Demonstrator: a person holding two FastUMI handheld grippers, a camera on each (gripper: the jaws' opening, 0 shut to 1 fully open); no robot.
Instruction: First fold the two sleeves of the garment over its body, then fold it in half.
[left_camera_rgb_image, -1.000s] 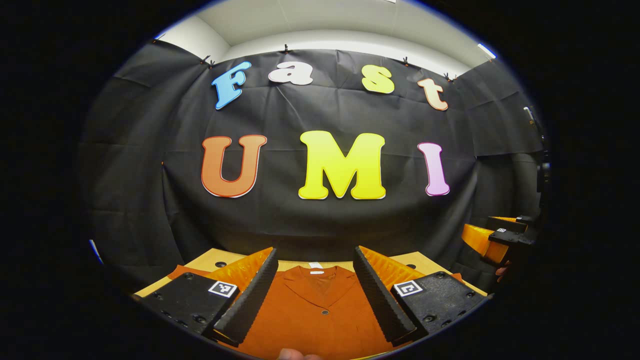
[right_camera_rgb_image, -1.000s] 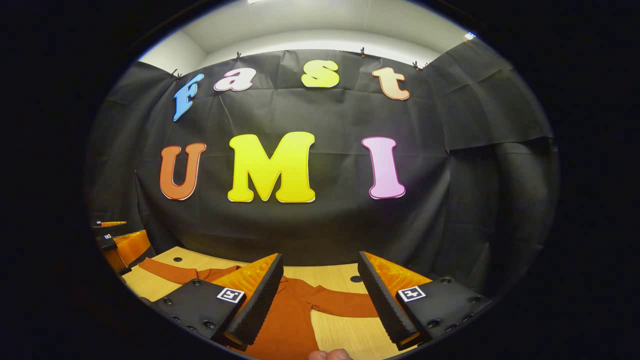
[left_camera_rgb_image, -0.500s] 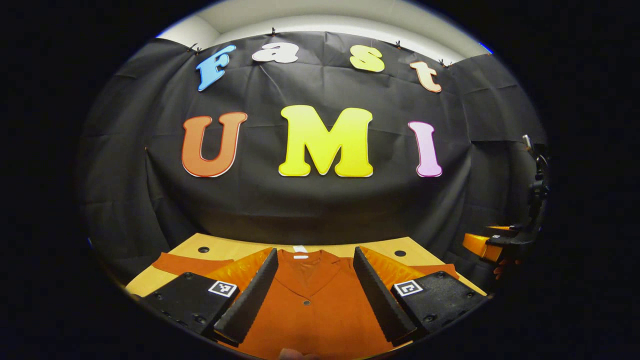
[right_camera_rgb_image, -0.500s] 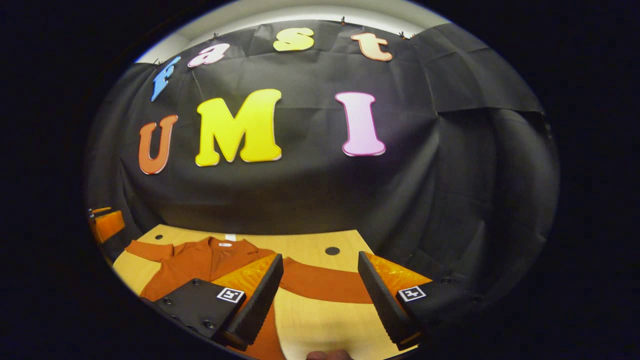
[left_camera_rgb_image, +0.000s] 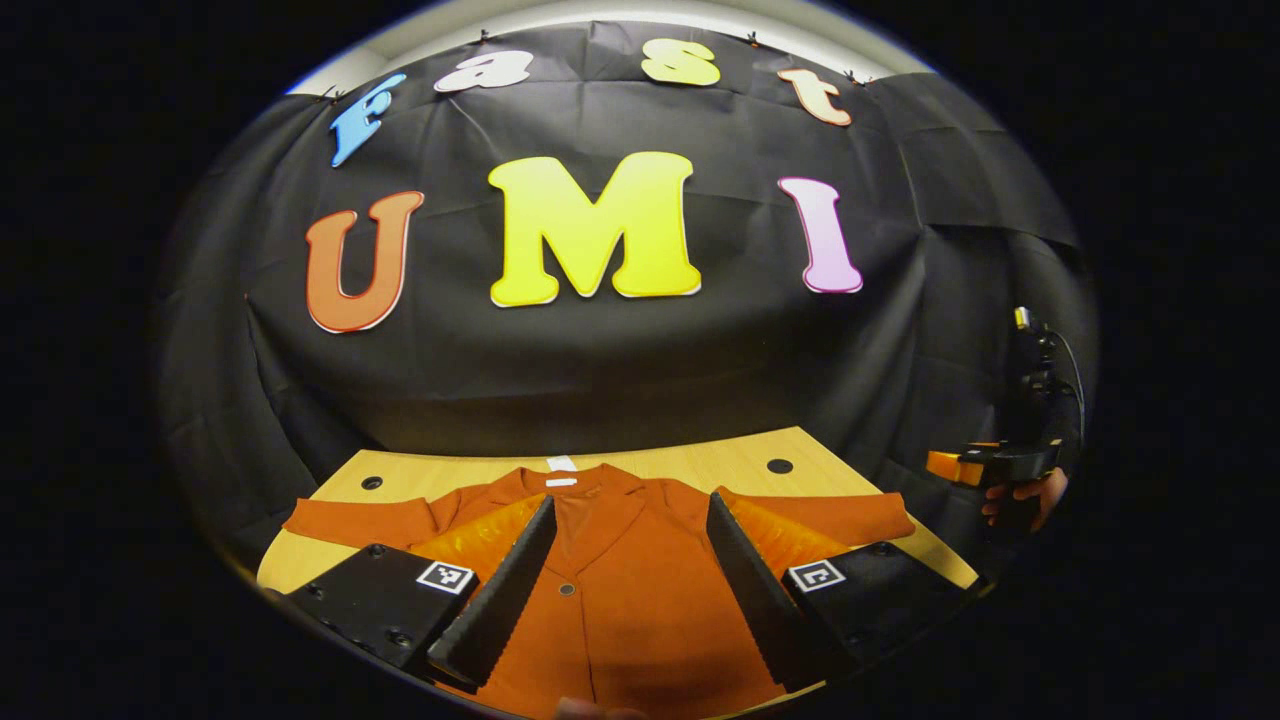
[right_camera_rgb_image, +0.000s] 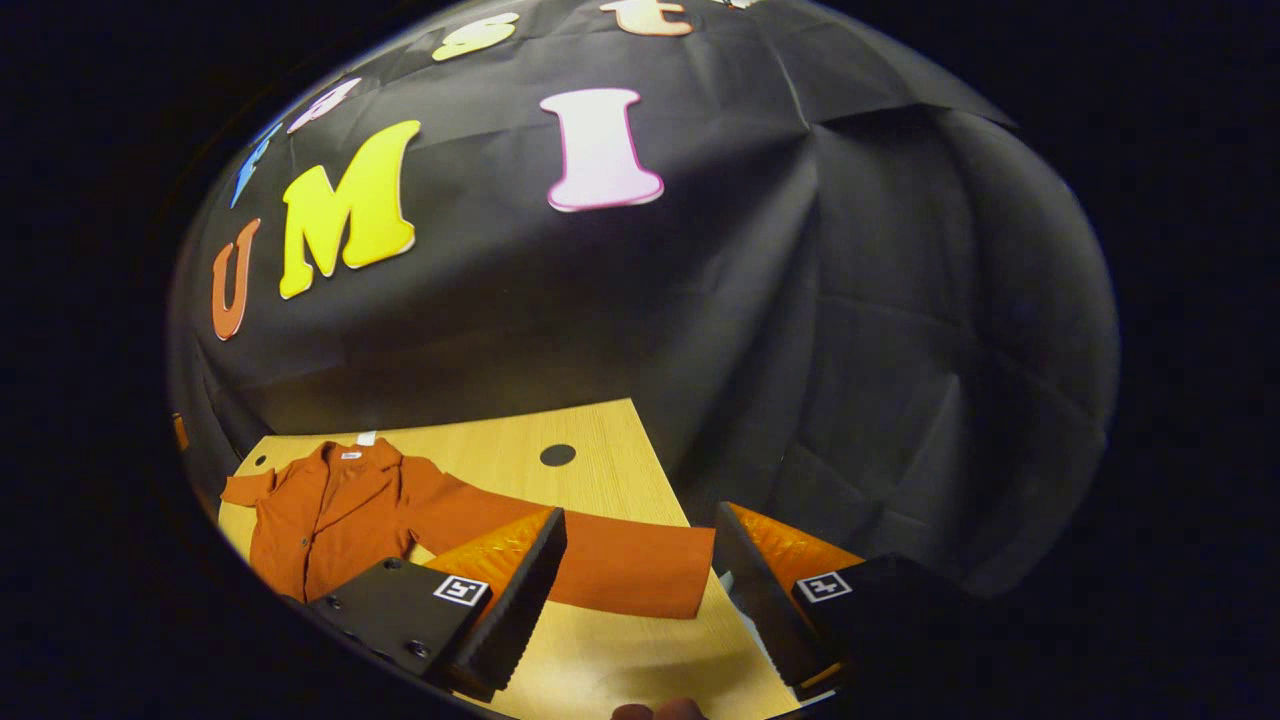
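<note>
The wooden counter (left_camera_rgb_image: 700, 462) holds the orange shirt (left_camera_rgb_image: 630, 590) lying flat with both sleeves out, the left gripper (left_camera_rgb_image: 628, 585) hangs over its middle and the right gripper (right_camera_rgb_image: 640, 590) over the right sleeve (right_camera_rgb_image: 620, 565), both jaws wide open, holding nothing.

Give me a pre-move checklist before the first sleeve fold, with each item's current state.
1. Garment lies flat on the table, collar toward the booth wall: ok.
2. Both sleeves spread out to the sides, not yet folded: ok; the right sleeve reaches close to the table's edge.
3. Right gripper open, sleeve end lying between its fingers: ok.
4. Right gripper's fingers touching the cloth: cannot tell.
5. Left gripper open above the garment's body, holding nothing: ok.
6. Left sleeve flat and free of the left gripper: ok.
</note>
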